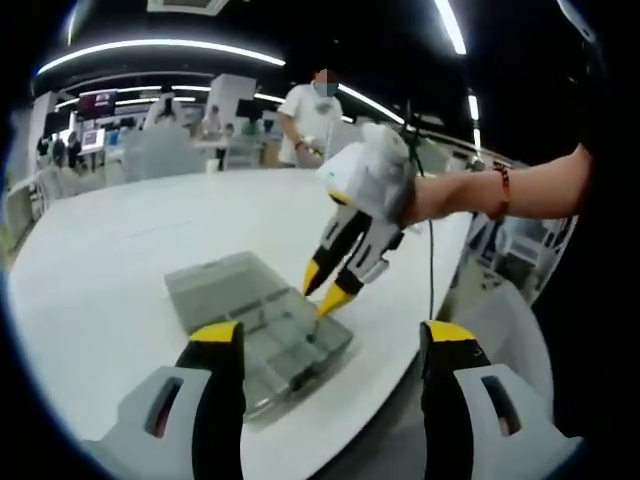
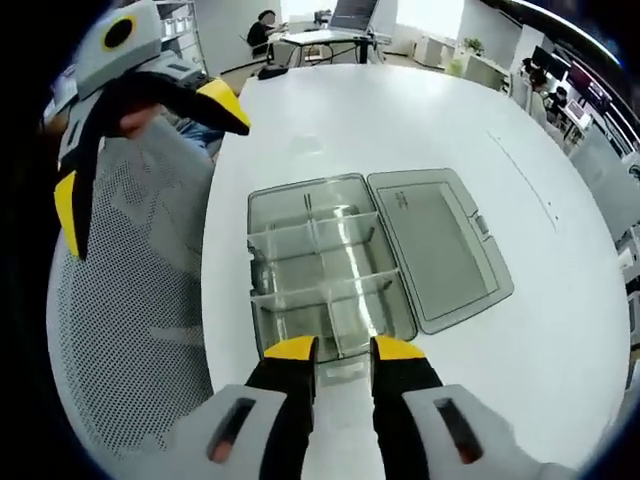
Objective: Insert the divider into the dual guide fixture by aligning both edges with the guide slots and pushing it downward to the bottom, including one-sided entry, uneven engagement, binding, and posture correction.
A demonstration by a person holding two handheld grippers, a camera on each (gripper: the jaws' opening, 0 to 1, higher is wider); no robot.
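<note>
Item 1: clear plastic box (image 2: pixel 330 275), lid open flat, on my white table (image 2: pixel 400 110); dividers (image 2: pixel 318 290) standing inside. No readable writing. My right gripper (image 2: pixel 345 348) narrow, over box's near edge; left gripper (image 1: pixel 330 335) wide, empty

Clear box (image 2: pixel 330 270) near wall hidden behind right gripper (image 2: pixel 345 350) tips — can't tell if sth is pinched. Far bg people (image 1: pixel 60 145) too small, blurred.
</note>
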